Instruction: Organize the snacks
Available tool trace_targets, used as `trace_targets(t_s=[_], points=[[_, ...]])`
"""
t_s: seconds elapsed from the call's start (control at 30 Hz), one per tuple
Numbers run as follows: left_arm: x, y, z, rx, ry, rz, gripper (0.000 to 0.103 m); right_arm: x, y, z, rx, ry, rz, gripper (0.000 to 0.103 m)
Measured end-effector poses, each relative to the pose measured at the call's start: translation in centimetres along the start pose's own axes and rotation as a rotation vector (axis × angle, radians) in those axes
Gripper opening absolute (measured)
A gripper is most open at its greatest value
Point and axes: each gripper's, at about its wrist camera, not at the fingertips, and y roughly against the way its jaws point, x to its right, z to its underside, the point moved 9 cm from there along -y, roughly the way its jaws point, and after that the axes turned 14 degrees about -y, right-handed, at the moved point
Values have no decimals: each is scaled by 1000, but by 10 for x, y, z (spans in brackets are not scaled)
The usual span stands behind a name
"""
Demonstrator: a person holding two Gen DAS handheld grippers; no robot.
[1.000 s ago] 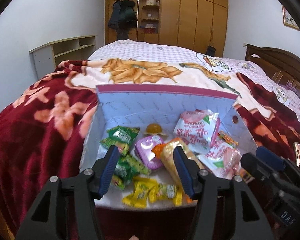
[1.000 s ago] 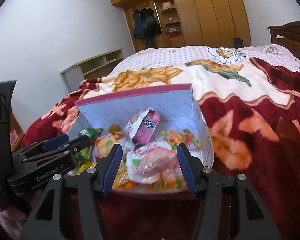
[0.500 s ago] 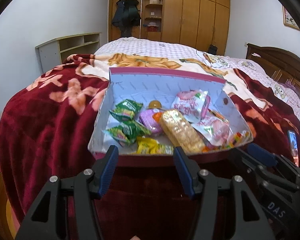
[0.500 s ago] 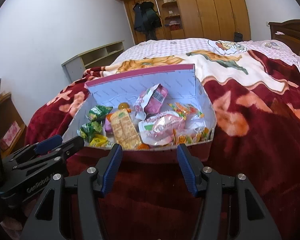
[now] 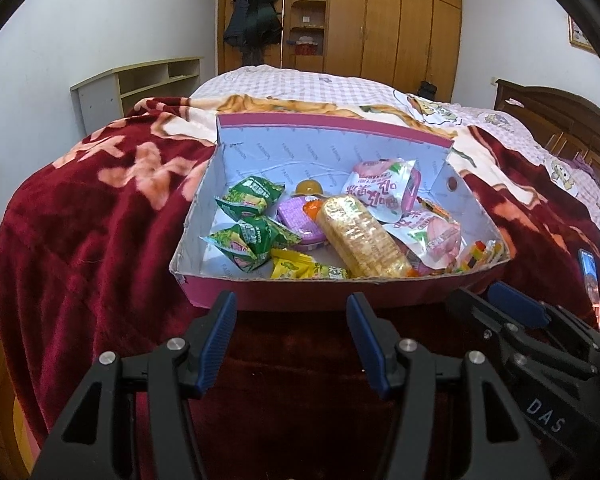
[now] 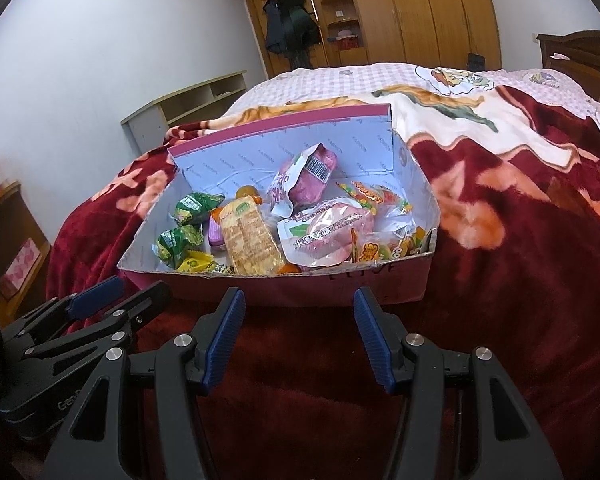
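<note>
Left wrist view is showing the open pink cardboard box with a pale blue lining (image 5: 332, 152) sitting on the dark red floral fleece blanket (image 5: 92, 216), now wholly beyond the fingertips, whereas a second ago both grippers were reaching over its near wall and in among the packets. The left gripper (image 5: 291, 336) is standing about half open with nothing between its blue pads, hovering just short of the box's near pink wall, and the right gripper (image 6: 299, 334) is doing the same, also partly open and holding nothing. I judge that both hands are backing off after putting snacks in, so the sorting is either nearly finished or pausing before another pick. Inside the box, green foil snack packets (image 5: 252, 216) are lying toward its left wall, a long clear-wrapped stack of golden crackers (image 5: 360, 240) is running across its middle, pink-and-white bread bags (image 5: 384, 188) are leaning near its back wall and right side, and small yellow candy wrappers (image 5: 300, 268) are tucked against its near wall. The purple package beside the crackers is half covered, the little orange item behind it is too small to identify, and the colourful sweets in the box's right near corner are partly hidden by its rim.
</note>
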Motion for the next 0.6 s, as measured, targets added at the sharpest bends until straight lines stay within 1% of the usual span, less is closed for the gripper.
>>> trace_targets(t_s=[0.6], points=[[-1,-6,3,-14,7,1,60,3,-5,3,-17,-14,8,58]])
